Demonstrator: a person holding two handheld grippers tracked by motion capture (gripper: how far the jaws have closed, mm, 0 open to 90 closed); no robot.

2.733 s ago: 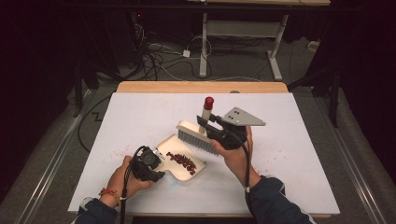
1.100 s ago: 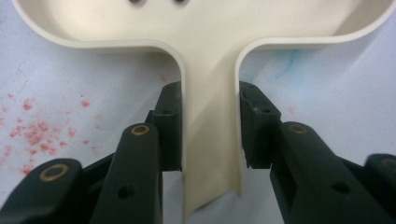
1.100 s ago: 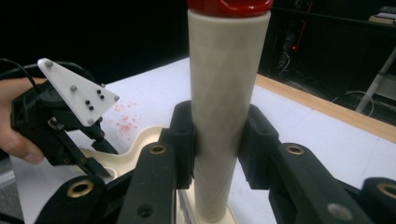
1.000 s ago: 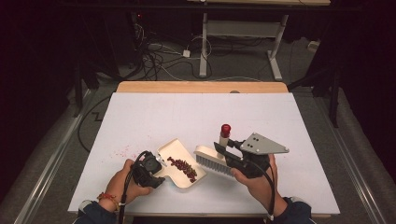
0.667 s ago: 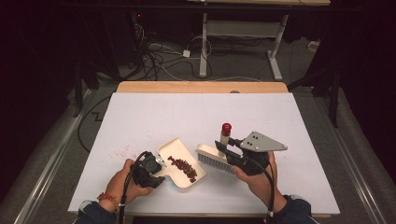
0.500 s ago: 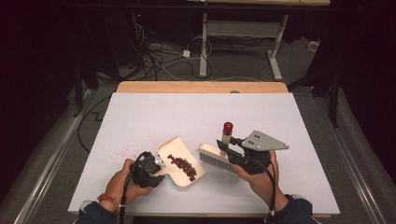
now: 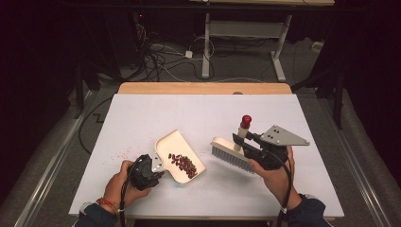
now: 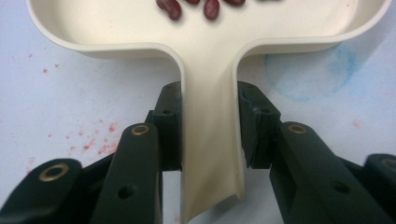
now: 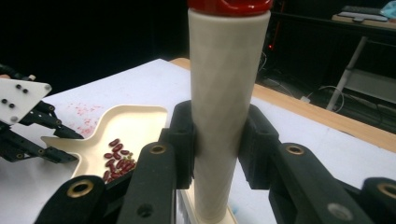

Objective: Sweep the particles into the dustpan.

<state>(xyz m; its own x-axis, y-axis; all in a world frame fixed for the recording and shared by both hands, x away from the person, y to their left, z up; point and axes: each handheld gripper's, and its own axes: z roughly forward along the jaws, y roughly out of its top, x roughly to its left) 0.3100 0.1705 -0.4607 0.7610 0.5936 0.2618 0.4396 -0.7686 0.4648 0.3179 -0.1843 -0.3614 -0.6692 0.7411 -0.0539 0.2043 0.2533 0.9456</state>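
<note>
Beans [image 7: 182, 162] already lie in the dustpan [image 7: 165, 144], its handle clamped by the left gripper [image 7: 152, 170]. Right gripper [image 7: 242, 142], beside the dustpan, grips the brush [image 7: 229, 156]; emptying remains.

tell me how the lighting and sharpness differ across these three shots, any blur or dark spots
High view: the white table is evenly lit, but the floor around it sinks into near black. Left gripper view: bright and soft, the dustpan handle and the near black jaws slightly blurred, the beans casting small shadows. Right gripper view: the brush handle looms large and a little soft, against a dark background.
</note>
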